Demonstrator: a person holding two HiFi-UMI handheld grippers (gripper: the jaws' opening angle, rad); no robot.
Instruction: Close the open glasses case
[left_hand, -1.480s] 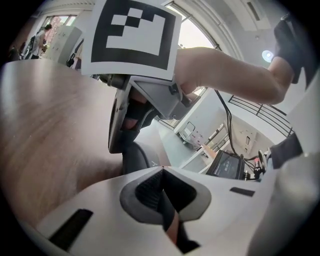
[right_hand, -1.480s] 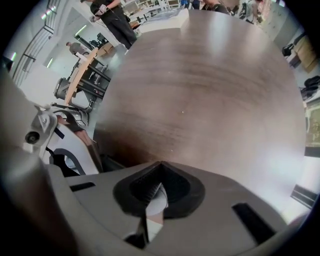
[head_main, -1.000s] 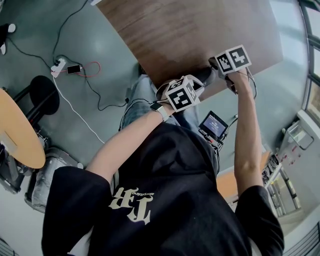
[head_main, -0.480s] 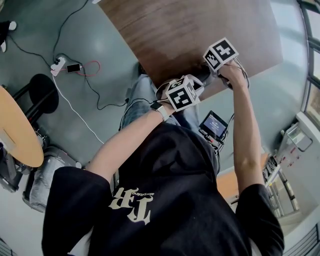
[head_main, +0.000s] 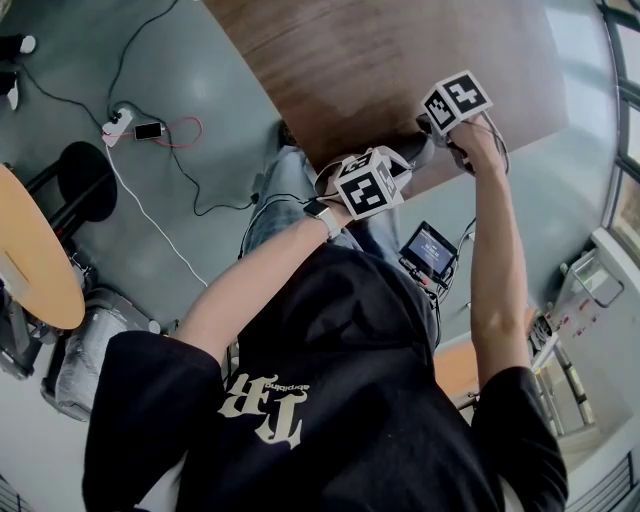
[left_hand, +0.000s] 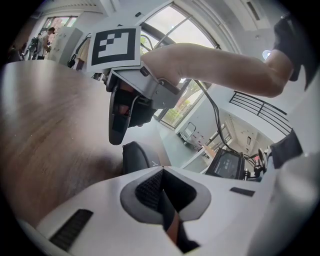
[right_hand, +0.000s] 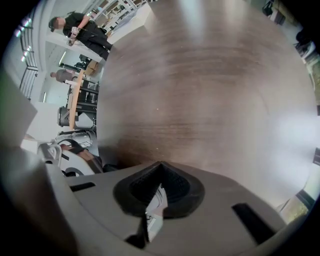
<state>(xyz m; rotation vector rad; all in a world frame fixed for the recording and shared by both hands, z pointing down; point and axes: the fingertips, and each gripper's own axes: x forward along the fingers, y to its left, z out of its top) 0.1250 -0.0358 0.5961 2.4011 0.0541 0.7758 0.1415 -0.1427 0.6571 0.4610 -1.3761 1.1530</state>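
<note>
Both grippers sit at the near edge of the wooden table (head_main: 380, 60). My left gripper (left_hand: 162, 172) has its jaws pressed together, nothing between them. My right gripper (right_hand: 159, 175) is the same, pinching nothing. The glasses case (left_hand: 134, 157), dark and rounded, sits on the table right by that edge, just ahead of my left jaws, with the right gripper's tip hanging just above it. Can't tell the lid state. The wide wood top runs on beyond the case; the floor (head_main: 200, 100) lies below the edge.
</note>
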